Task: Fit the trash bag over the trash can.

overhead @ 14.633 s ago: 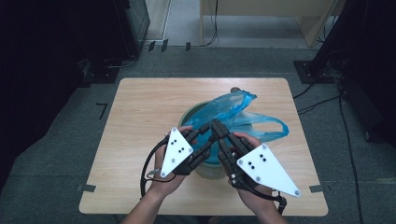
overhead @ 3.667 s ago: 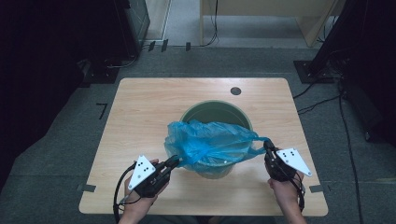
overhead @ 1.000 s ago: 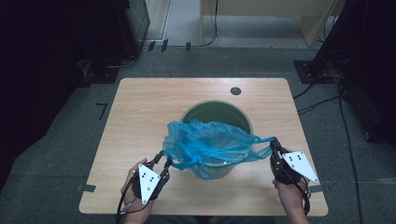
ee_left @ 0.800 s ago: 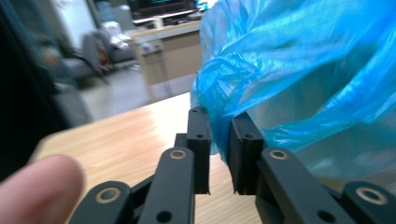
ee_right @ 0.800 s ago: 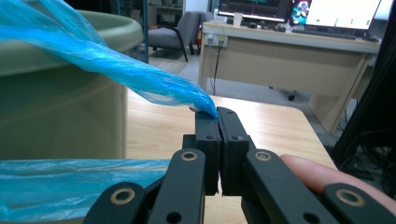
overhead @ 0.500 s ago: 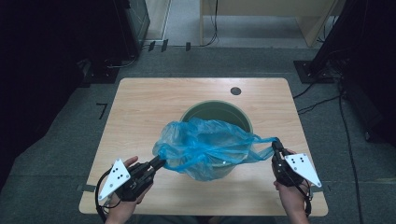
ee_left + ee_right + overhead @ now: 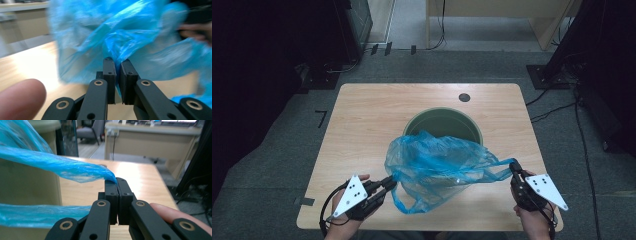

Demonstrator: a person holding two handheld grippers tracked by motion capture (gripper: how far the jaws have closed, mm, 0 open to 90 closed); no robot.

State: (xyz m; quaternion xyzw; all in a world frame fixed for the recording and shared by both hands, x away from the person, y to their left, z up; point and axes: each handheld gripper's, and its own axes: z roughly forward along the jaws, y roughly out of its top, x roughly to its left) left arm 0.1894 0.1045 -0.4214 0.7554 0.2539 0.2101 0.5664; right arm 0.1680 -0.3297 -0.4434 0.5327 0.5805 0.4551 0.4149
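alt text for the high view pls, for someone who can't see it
A person stretches a blue plastic bag between two handheld grippers over the near edge of a wooden table, the left gripper and the right gripper each clamped on one end. Behind the bag, a green bin stands open on the table.

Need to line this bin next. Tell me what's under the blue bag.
Under the blue bag sits the green bin, its far rim and dark inside showing. The bag covers the near rim and the bin's front; the wooden table lies below.
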